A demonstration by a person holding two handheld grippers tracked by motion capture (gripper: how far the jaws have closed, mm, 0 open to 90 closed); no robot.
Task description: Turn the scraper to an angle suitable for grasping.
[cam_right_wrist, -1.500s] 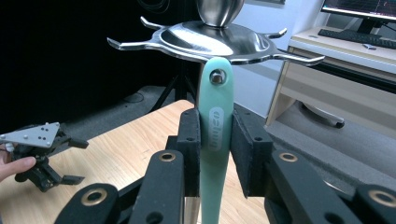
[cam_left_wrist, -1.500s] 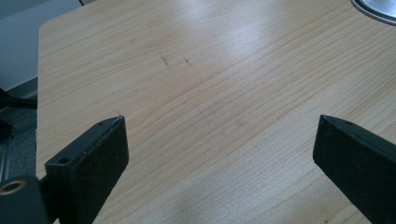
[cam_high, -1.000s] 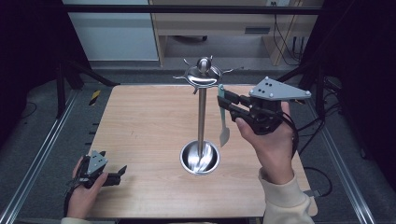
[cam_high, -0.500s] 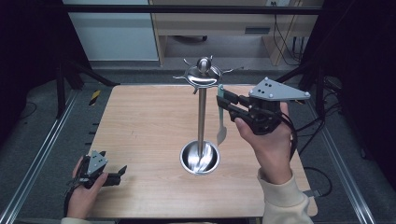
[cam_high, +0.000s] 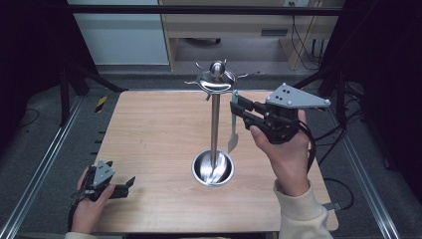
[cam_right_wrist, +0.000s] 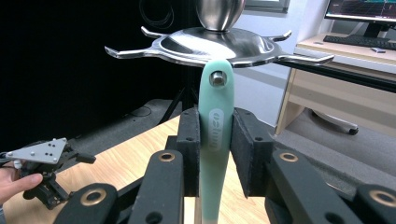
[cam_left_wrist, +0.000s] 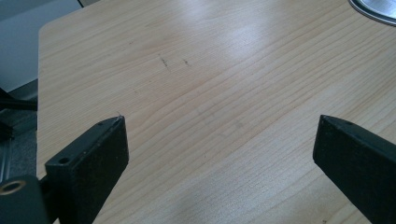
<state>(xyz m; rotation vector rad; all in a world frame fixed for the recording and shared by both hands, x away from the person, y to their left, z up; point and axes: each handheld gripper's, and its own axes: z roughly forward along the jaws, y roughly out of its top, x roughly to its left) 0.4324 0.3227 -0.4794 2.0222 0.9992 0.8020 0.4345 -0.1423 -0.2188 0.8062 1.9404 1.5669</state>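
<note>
A steel hanging stand (cam_high: 215, 124) rises from a round base (cam_high: 213, 168) at the table's middle, with hooked arms around its top disc (cam_right_wrist: 217, 42). My right gripper (cam_high: 235, 107) is shut on the mint-green handle of a utensil (cam_right_wrist: 215, 135), just right of the pole. The utensil (cam_high: 232, 139) hangs upright, blade end down. A hook tip shows through the hole at the handle's top end. My left gripper (cam_high: 128, 186) rests at the table's front left, jaws wide open (cam_left_wrist: 219, 154) over bare wood with nothing between them.
The wooden table (cam_high: 149, 134) has metal frame rails along both sides. The stand's base rim (cam_left_wrist: 373, 9) shows at the top right of the left gripper view. A desk and cables stand behind the table. A yellow-black item (cam_high: 101, 103) lies off the far left corner.
</note>
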